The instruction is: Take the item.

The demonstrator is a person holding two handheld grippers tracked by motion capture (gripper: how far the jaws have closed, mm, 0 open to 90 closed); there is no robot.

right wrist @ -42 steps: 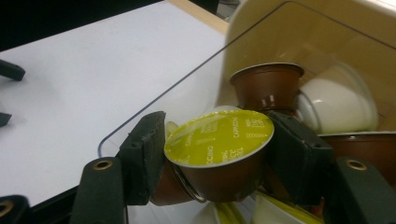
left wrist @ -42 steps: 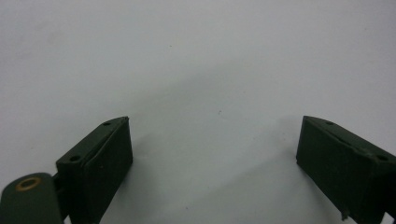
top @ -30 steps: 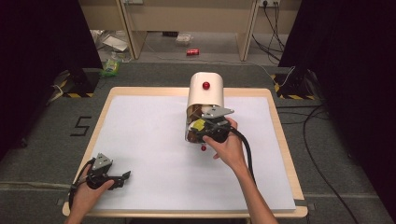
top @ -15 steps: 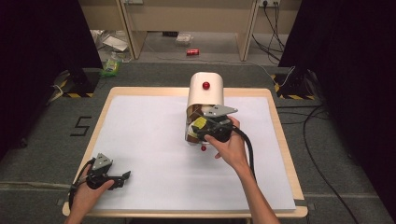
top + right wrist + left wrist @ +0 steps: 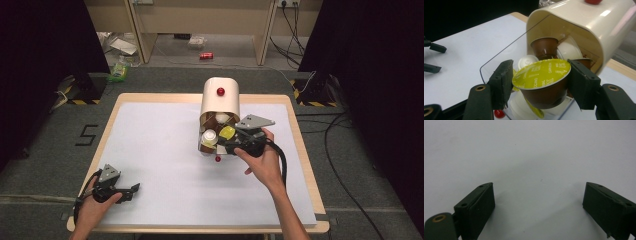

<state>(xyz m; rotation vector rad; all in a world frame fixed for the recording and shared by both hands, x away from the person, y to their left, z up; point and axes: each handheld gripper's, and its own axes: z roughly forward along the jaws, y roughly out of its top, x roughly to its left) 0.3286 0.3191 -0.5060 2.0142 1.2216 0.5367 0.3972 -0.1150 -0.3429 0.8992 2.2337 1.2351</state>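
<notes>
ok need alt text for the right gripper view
The right gripper clamps a brown coffee capsule with a yellow-green foil lid, just outside the open mouth of a cream container lying on its side. More capsules sit inside it.

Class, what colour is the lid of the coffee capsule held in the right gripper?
Yellow-green, on a brown coffee capsule; the right gripper view shows it best.

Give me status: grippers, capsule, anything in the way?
Right gripper shut on yellow-lidded capsule, at the dispenser mouth. Left gripper open, nothing between. Other capsules close behind.
</notes>
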